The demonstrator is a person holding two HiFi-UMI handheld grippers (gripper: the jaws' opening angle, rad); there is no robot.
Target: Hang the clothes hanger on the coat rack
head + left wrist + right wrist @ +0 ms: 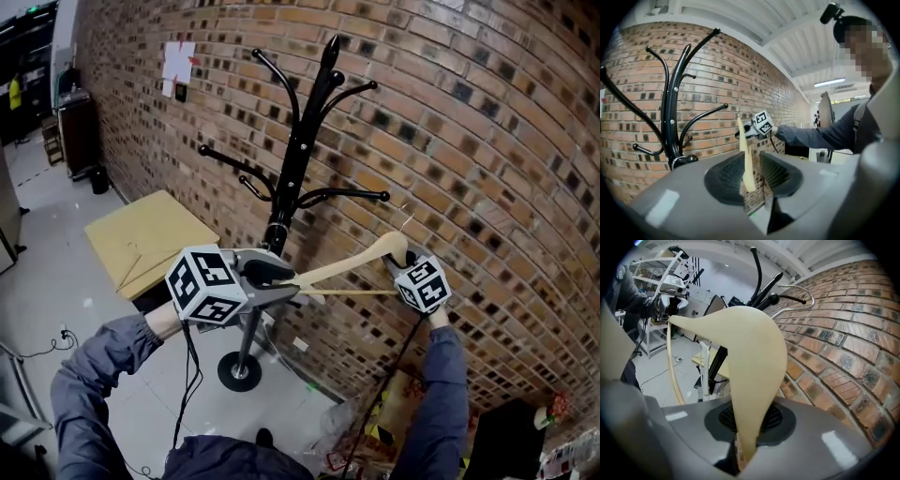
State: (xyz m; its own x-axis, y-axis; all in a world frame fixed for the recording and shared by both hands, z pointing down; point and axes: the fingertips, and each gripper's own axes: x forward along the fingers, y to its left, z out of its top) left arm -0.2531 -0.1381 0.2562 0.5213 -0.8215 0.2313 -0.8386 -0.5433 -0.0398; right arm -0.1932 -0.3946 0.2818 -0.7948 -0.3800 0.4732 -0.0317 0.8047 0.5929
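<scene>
Hanging step in hand; hook not yet on any arm.

- Clothes hanger (347,267): pale wood with a cross bar. Carried in the air between both grippers, in front of the coat rack (292,159) and below its lower arms.
- Right gripper (398,262): jaws clamped on the hanger's right shoulder end. This is the only firm hold.
- Left gripper (291,286): jaws apart. The hanger's left tip stands between the pads (726,176), lying by one with a gap at the other, so it is not gripped.
- Metal hook (812,296): rises from the hanger's crown, near the rack's upper arms in the right gripper view.
- Coat rack: black, upright on a round base on the floor (56,281), close to the foot of the brick wall (469,141).

Handling note, as a judgement: with one end clamped, the hanger can swing. Use the left jaws as a loose guide or draw them clear before lifting. Raise the hook above the ball end of the nearest arm (347,193), then lower it inboard of the ball. Release once the arm bears the weight. Likely fault: the free tip knocking the pole.
</scene>
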